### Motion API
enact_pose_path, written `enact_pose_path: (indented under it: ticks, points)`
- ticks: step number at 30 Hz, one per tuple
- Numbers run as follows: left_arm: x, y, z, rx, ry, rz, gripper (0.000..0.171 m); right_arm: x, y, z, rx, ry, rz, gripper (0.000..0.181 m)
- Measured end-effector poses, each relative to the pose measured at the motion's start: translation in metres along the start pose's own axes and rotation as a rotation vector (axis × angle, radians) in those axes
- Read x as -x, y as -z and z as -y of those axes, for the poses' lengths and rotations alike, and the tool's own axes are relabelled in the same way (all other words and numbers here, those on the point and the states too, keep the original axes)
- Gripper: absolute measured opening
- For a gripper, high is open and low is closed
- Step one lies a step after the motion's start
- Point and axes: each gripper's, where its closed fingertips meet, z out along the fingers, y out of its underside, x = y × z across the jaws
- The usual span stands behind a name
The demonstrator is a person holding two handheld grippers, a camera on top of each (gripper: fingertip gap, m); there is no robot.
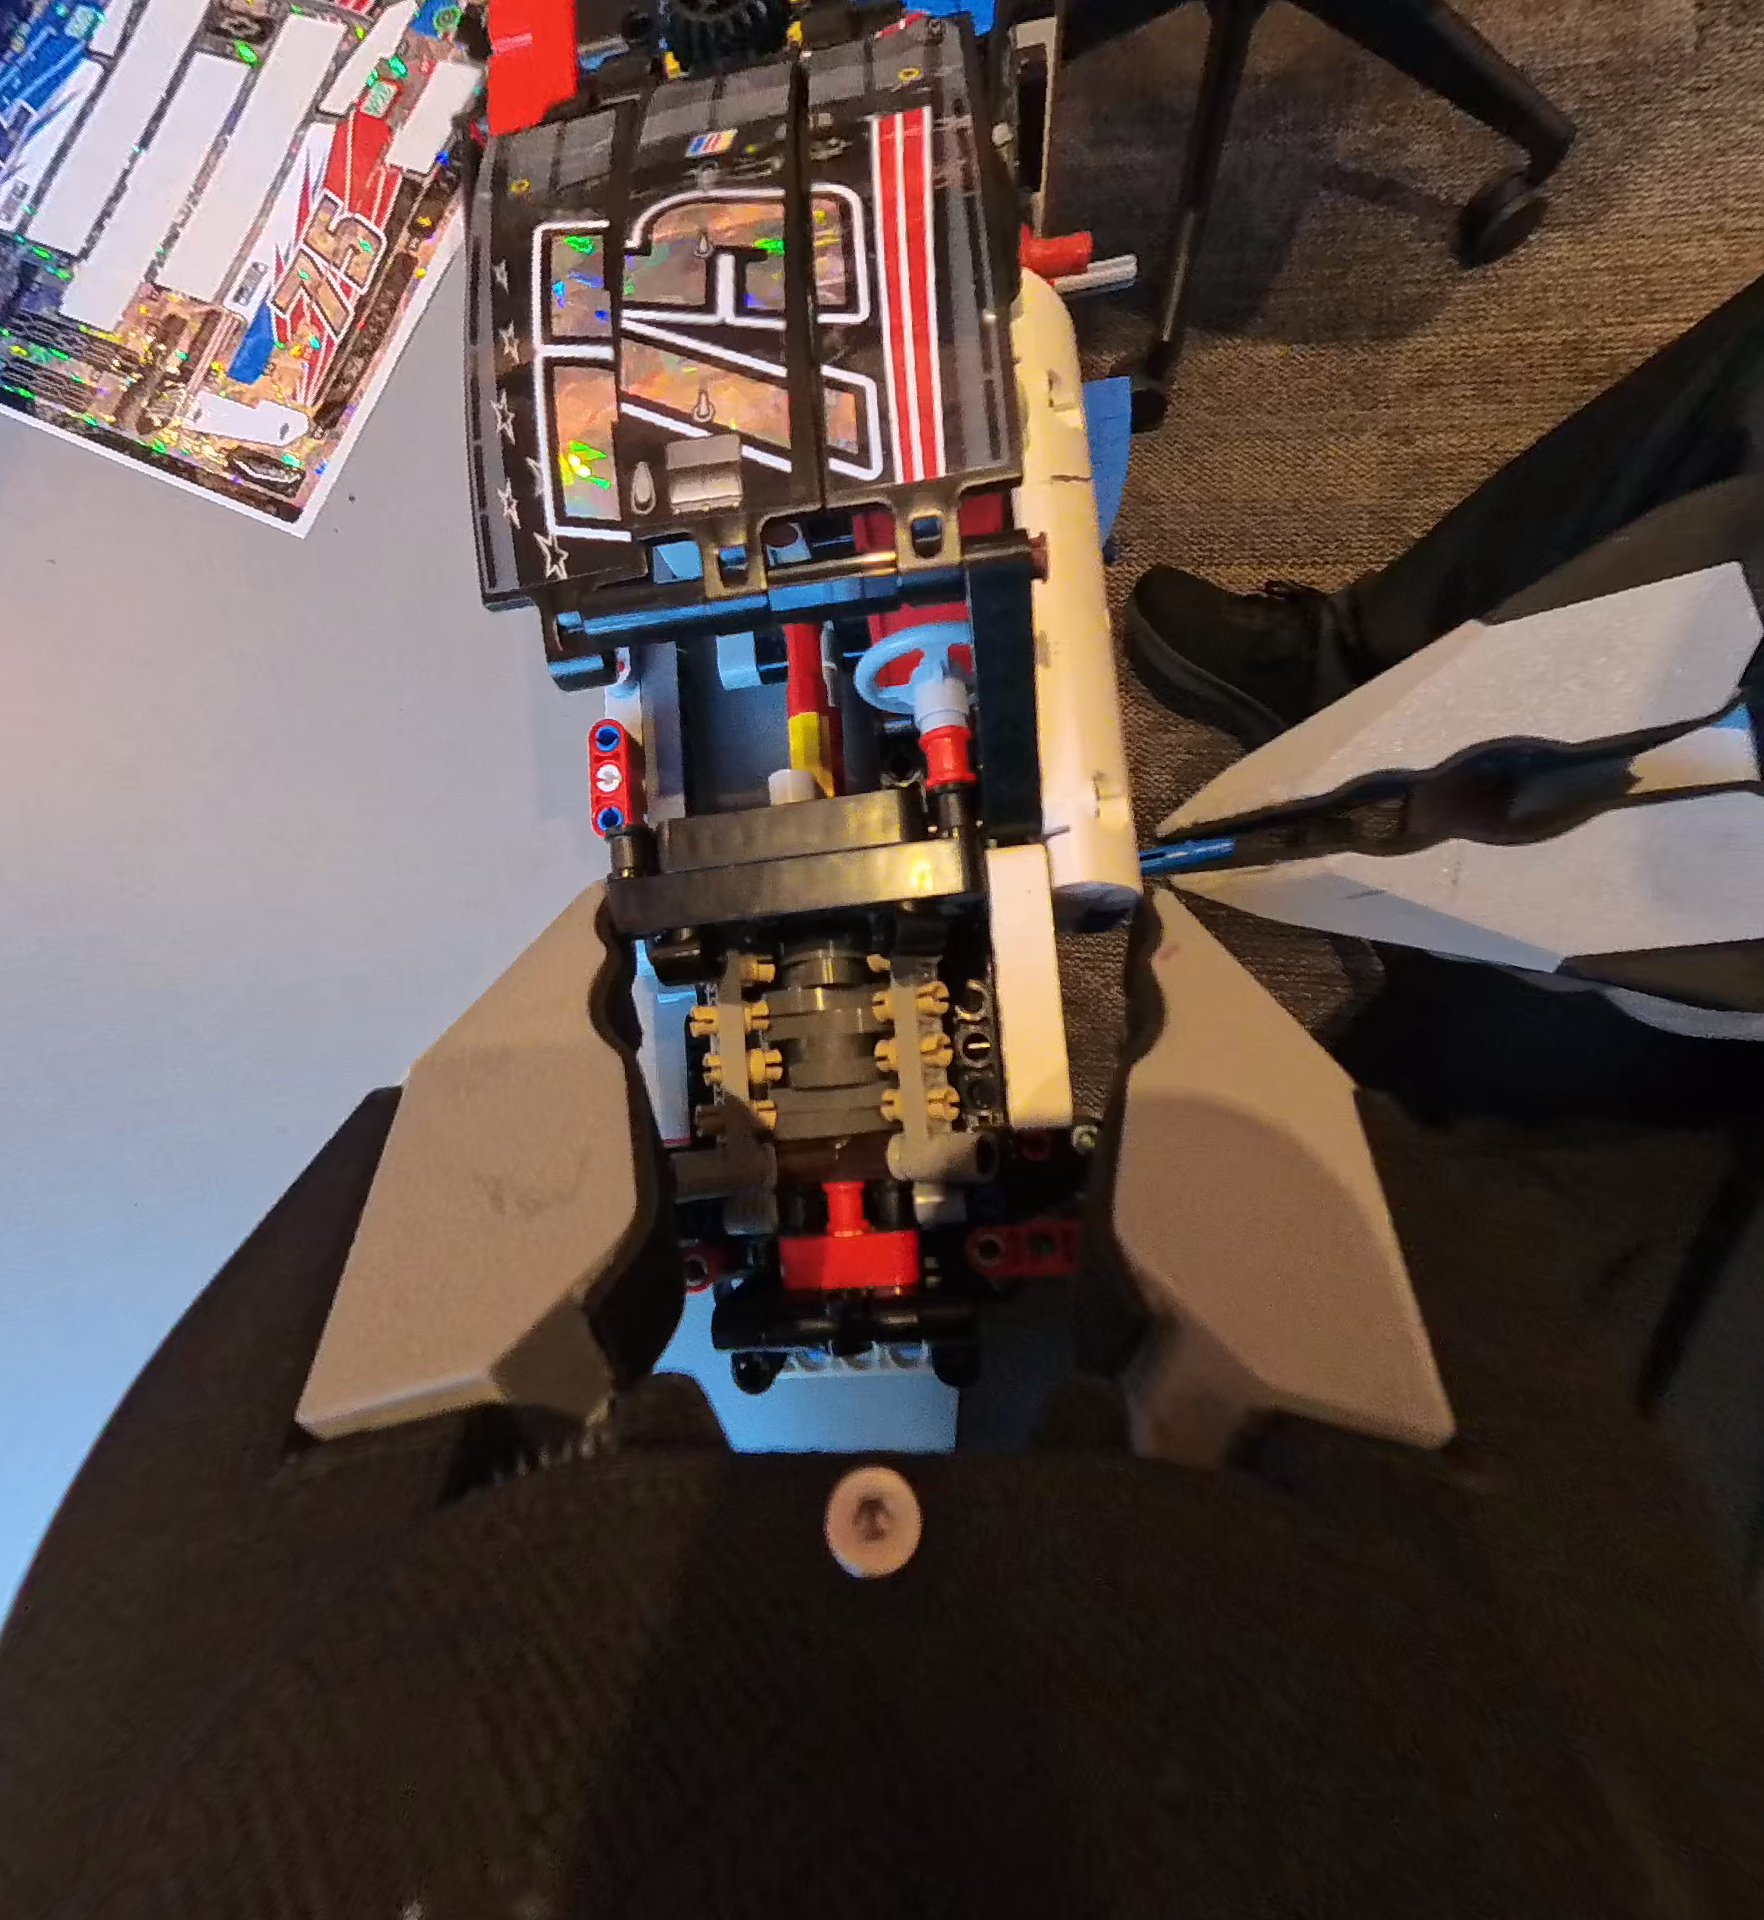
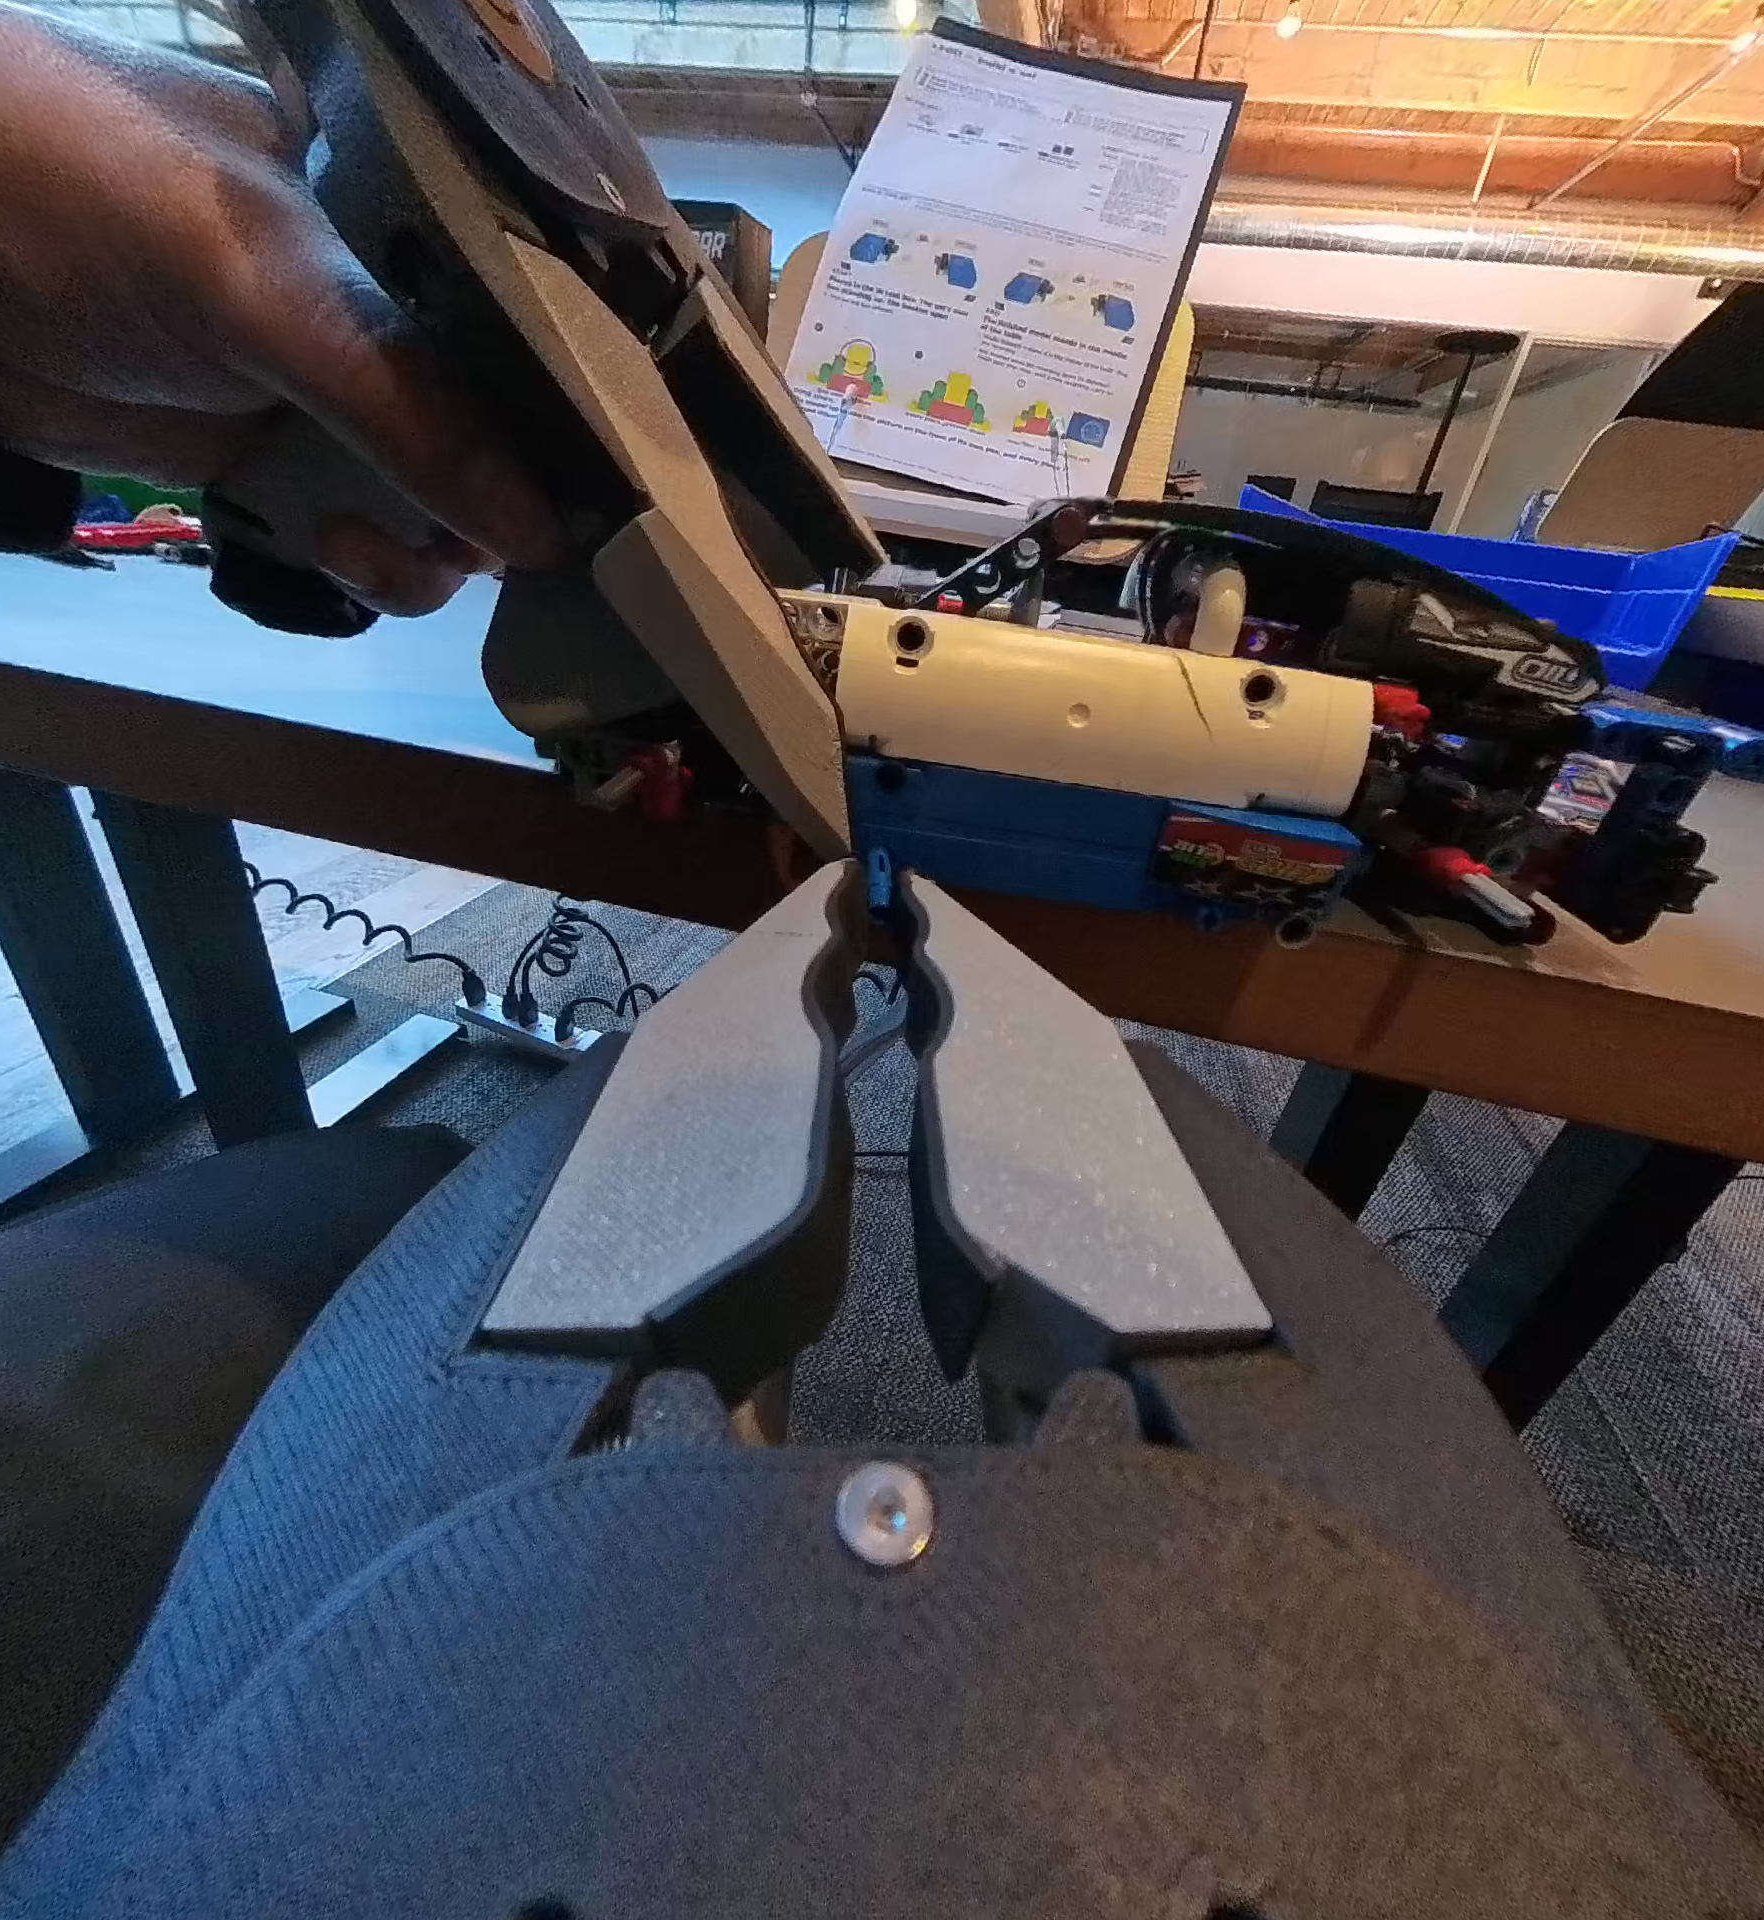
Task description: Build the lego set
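A Lego race car (image 1: 805, 644) with a black stickered roof, white side panels and an exposed engine lies at the table edge. My left gripper (image 1: 878, 925) is shut on its engine end, one finger on each side. In the right wrist view the car (image 2: 1106, 707) shows side-on, with a blue lower panel, and the left gripper (image 2: 722, 644) clamps its left end. My right gripper (image 2: 874, 883) is shut on a small blue pin (image 2: 878, 871), just below the car's blue panel. The right gripper (image 1: 1480, 821) and the pin (image 1: 1184, 854) also show in the left wrist view, beside the car's white side.
A sticker sheet (image 1: 182, 229) lies on the white table (image 1: 182, 831). An instruction sheet (image 2: 1013, 270) stands behind the car, with a blue bin (image 2: 1584, 582) at the right. A person's hand (image 2: 182, 312) holds the left gripper. A chair base (image 1: 1377, 156), a shoe (image 1: 1210, 644) and a power strip (image 2: 525, 1023) are on the floor.
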Motion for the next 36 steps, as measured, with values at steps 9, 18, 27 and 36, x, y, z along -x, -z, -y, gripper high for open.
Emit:
enact_pose_path:
  ticks: [9, 18, 27, 36]
  points:
    - [0.002, -0.001, 0.0, 0.006, 0.063, 0.015, 0.092, -0.003, -0.002, 0.0, -0.015, 0.026, -0.047, 0.003]
    - [-0.001, -0.001, 0.002, 0.001, 0.073, -0.005, 0.092, -0.003, -0.007, -0.011, 0.009, 0.084, -0.061, 0.002]
    - [0.0, -0.006, 0.007, -0.008, 0.053, 0.01, 0.093, -0.01, -0.002, -0.008, -0.004, -0.034, -0.045, 0.002]
    - [0.008, 0.008, 0.012, -0.032, 0.053, 0.066, 0.1, -0.027, 0.008, -0.012, 0.016, 0.037, -0.086, 0.002]
